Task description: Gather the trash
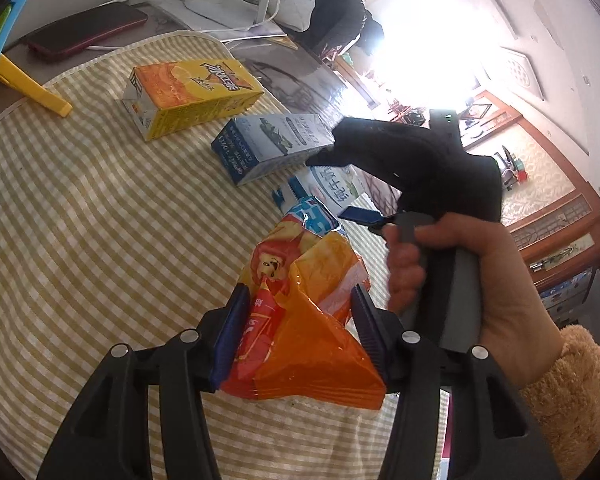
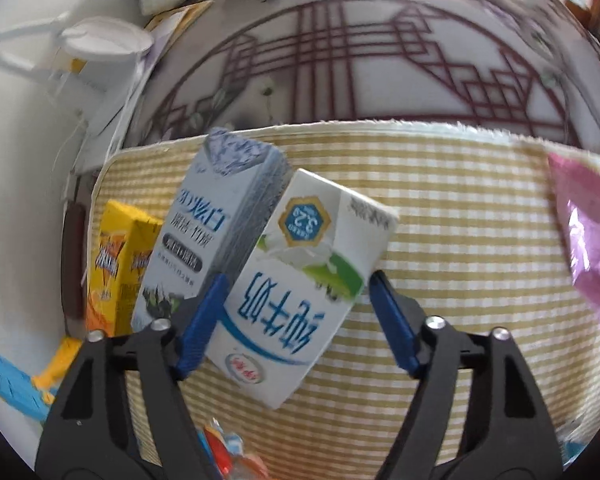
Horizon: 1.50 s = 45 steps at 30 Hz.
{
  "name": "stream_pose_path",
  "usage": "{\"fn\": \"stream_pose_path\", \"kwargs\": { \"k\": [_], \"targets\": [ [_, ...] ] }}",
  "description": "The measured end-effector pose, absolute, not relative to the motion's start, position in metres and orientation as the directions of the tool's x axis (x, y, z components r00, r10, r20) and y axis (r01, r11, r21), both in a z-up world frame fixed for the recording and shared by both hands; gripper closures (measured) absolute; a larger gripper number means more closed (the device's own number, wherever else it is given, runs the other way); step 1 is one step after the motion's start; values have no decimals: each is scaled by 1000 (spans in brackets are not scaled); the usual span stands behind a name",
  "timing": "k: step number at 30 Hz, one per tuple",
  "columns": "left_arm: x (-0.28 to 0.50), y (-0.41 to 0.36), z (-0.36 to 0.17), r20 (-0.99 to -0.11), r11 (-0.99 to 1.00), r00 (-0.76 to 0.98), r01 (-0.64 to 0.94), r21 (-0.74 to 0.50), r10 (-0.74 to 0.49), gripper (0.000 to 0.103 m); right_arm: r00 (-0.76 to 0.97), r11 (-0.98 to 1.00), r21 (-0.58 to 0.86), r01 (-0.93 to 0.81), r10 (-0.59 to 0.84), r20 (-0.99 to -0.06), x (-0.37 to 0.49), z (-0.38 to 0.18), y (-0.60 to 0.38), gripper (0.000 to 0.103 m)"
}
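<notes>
My left gripper (image 1: 300, 292) is shut on a crumpled orange snack bag (image 1: 300, 264), which hangs over the checked cloth (image 1: 100, 240). In the right wrist view, my right gripper (image 2: 298, 278) points down over a white milk carton (image 2: 300, 272), with a blue pad against each side of it. That carton (image 1: 332, 186) shows in the left wrist view under the right gripper, which a hand (image 1: 440, 272) holds. A grey-blue carton (image 2: 212, 232) lies touching the milk carton's left side. A yellow juice carton (image 1: 188, 92) lies further off.
A pink plastic bag (image 2: 588, 240) lies on the cloth's right side. A dark red phone (image 1: 88, 30), a yellow bar (image 1: 32, 88) and white cables with a lamp base (image 1: 220, 0) sit past the cloth's edge. Patterned glass tabletop (image 2: 340, 60) lies beyond.
</notes>
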<state>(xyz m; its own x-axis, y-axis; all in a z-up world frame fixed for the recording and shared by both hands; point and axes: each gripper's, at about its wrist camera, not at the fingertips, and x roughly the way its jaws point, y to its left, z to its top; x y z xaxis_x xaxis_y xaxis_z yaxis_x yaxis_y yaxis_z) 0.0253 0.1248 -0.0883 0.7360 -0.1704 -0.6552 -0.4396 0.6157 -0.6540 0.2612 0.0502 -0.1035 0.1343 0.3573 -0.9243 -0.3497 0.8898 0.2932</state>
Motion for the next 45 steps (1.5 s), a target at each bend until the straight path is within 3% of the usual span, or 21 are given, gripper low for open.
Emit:
{"fn": "stream_pose_path", "kwargs": {
  "k": [6, 18, 23, 37, 42, 45],
  "targets": [
    [26, 122, -86, -665, 637, 728, -436, -636, -165, 51, 156, 862, 174, -475, 277, -948, 247, -91, 13, 47],
    [35, 110, -80, -699, 720, 703, -418, -554, -129, 48, 118, 876, 224, -426, 299, -947, 238, -103, -60, 42],
    [36, 110, -80, -706, 734, 701, -430, -525, -95, 40, 136, 865, 204, -459, 295, -946, 229, -109, -55, 42],
    [47, 88, -85, -739, 808, 670, -397, -436, -69, 39, 265, 738, 516, -435, 653, -710, 164, -18, -164, 47],
    [51, 75, -86, -751, 851, 659, -370, -374, -43, 39, 327, 745, 469, -474, 643, -692, 148, -4, -177, 47],
    [49, 71, -85, -748, 861, 663, -363, -357, -31, 46, 325, 736, 483, -474, 656, -681, 143, -7, -191, 47]
  ]
}}
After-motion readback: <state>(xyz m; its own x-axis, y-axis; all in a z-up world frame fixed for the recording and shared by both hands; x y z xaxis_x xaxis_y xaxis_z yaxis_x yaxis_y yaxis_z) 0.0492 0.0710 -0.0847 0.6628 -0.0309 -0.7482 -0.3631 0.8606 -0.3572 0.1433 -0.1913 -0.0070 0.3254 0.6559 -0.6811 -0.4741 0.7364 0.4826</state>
